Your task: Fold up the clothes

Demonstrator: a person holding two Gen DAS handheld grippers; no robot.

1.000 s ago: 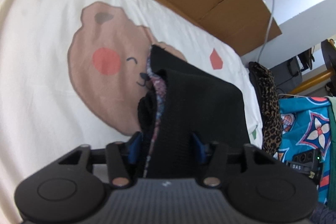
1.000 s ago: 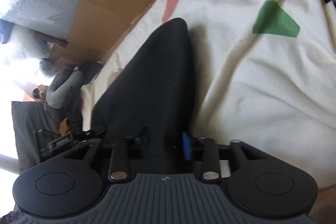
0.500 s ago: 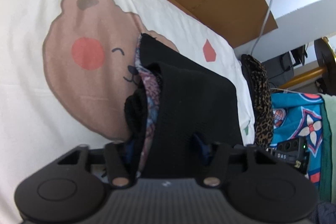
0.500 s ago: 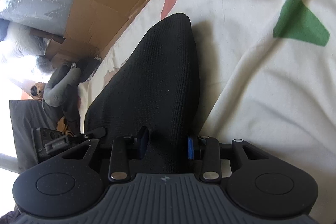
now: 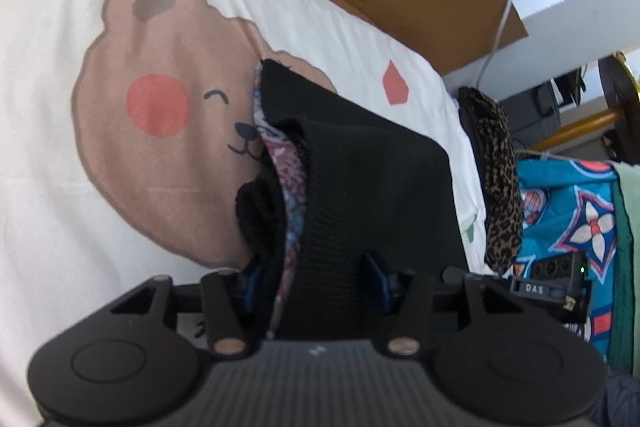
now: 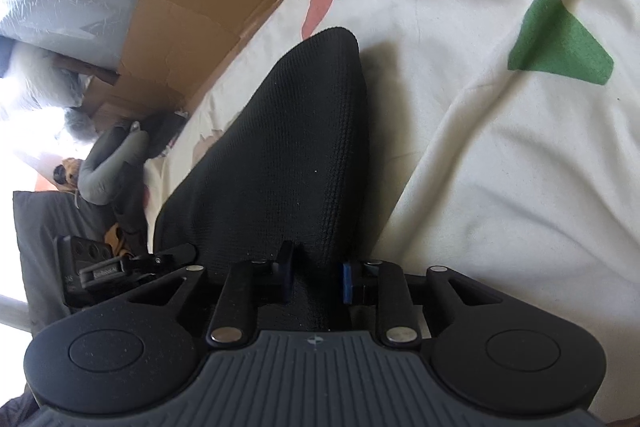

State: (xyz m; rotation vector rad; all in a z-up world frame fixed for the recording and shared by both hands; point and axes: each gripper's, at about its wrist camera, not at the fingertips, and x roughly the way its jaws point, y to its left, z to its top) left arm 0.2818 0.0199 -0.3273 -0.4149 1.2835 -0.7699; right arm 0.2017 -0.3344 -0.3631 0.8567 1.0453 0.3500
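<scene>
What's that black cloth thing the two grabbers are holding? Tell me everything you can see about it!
The black garment looks like a knitted fabric with a fine waffle-like texture, and a purple-patterned layer shows along its folded edge. It is bunched into folds, not flat. The left gripper and the right gripper each pinch a part of it between blue pads. It stretches away from them over the cream bedsheet, covering part of the printed bear's face. What kind of clothing it is cannot be told.
</scene>
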